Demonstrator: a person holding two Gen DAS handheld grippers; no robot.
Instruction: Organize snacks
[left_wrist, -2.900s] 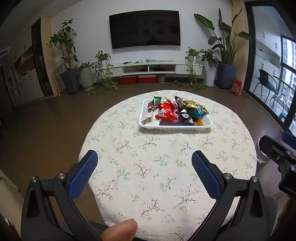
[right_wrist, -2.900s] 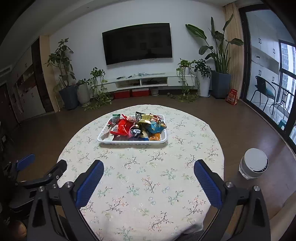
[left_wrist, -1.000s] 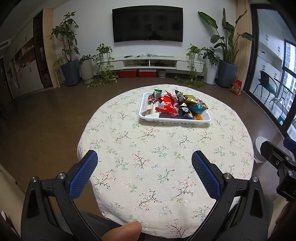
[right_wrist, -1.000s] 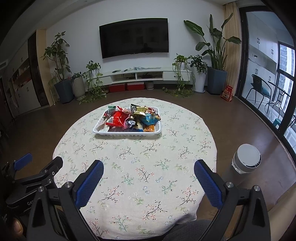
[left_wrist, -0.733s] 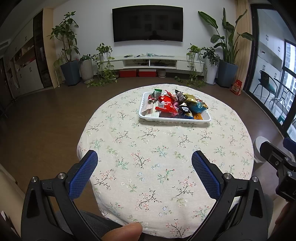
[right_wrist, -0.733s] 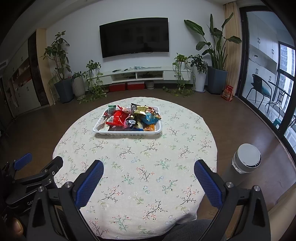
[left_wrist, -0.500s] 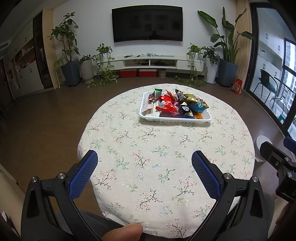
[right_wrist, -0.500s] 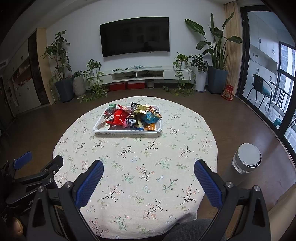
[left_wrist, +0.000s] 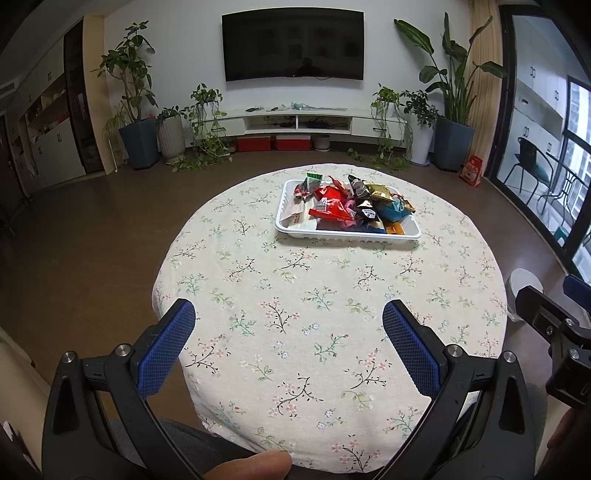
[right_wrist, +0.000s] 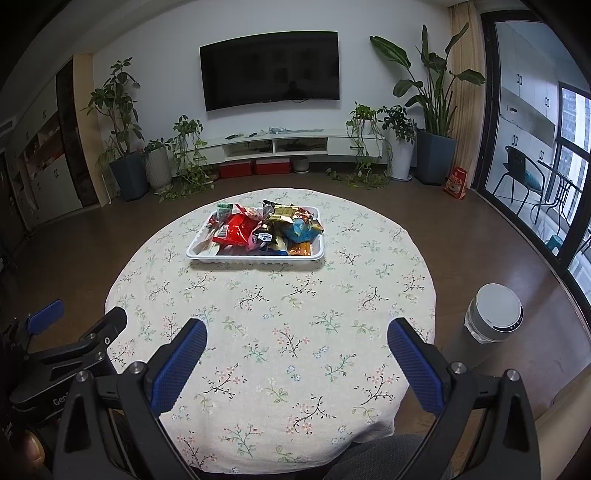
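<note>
A white tray (left_wrist: 291, 230) (right_wrist: 195, 253) sits on the far half of a round table with a floral cloth (left_wrist: 325, 295) (right_wrist: 273, 302). It holds a heap of several snack packets: red (left_wrist: 330, 206) (right_wrist: 236, 230), gold (left_wrist: 378, 190) (right_wrist: 284, 214), blue (left_wrist: 393, 210) (right_wrist: 301, 229) and orange (right_wrist: 299, 248). My left gripper (left_wrist: 288, 325) is open and empty over the near table edge. My right gripper (right_wrist: 295, 343) is open and empty, also near the front edge. Both are far from the tray.
A white and grey cylinder (right_wrist: 493, 314) (left_wrist: 524, 286) stands on the floor right of the table. Behind are a TV (left_wrist: 291, 46), a low TV console (left_wrist: 295, 122), potted plants (left_wrist: 138, 107) and a glass door (right_wrist: 535, 129) at right.
Both grippers have pulled back and risen slightly from the table since the first frames; the tray looks a little farther. Both stay open. The snacks have not moved.
</note>
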